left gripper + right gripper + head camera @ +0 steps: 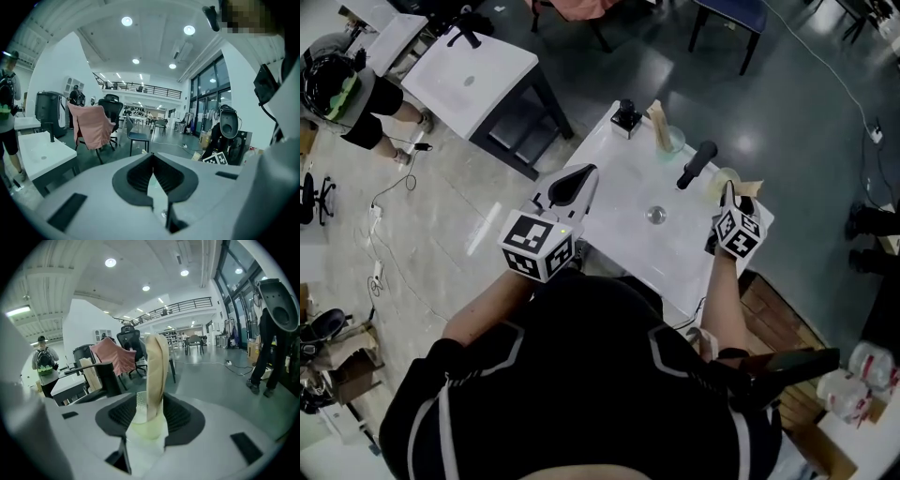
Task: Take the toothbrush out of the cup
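Note:
In the right gripper view a pale translucent cup (147, 427) stands between my right gripper's (151, 401) jaws, its sides against both pads. A toothbrush in a tan paper wrapper (156, 376) sticks upright out of it. From the head view this cup (727, 178) is at the white table's (619, 234) right side, with the right gripper (727, 199) around it. My left gripper (587, 176) hovers over the table's left edge, well apart from the cup. Its jaws (153, 157) are shut with nothing in them.
On the table's far end are a second cup with a wrapped brush (667, 139), a small black stand (625, 116) and a black handle-like object (697, 164). A small clear item (655, 215) lies mid-table. Another white table (469, 80) and a person (342, 89) are at left.

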`<state>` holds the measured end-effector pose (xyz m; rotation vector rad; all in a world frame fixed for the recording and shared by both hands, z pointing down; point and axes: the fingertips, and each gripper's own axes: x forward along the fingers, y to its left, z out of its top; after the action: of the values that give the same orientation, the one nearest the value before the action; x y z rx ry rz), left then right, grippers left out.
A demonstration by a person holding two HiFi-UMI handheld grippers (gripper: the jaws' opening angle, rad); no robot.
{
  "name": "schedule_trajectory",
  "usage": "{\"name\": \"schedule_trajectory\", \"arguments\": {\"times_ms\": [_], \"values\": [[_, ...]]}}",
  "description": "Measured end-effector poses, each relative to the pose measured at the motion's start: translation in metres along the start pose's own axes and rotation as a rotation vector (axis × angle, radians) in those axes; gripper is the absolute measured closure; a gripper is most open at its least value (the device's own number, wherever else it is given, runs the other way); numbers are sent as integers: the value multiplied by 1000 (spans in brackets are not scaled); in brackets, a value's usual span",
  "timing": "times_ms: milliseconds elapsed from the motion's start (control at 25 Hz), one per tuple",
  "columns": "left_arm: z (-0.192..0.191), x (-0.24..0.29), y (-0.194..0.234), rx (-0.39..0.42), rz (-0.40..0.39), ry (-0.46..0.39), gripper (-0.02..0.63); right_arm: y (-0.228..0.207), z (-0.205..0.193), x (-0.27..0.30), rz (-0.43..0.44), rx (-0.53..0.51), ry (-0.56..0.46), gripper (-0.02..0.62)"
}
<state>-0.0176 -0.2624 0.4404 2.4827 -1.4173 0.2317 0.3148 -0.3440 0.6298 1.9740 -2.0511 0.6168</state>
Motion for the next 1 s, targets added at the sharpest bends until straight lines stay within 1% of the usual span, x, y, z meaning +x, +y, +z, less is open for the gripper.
{"name": "schedule_trajectory", "arguments": {"times_ms": [160, 240, 360, 440, 680, 1000], "values": [[-4, -6, 2, -5, 24, 7, 601, 0, 1, 3, -12, -5, -2, 459], [-7, -7, 3, -7, 33, 14, 601, 0, 3, 3, -18, -12, -3, 465], [-8, -9, 5, -13, 41, 21, 601, 2, 5, 4, -19, -17, -7, 528], [-8, -9, 5, -16, 38, 21, 601, 2, 7, 4, -24, -12, -10, 548], [-2, -7, 1, -6, 0, 20, 601, 9, 19, -8, -20, -36, -24, 551], [12, 9, 1, 13, -109, 1, 601, 23, 56, -35, -35, -57, -83, 551]]}}
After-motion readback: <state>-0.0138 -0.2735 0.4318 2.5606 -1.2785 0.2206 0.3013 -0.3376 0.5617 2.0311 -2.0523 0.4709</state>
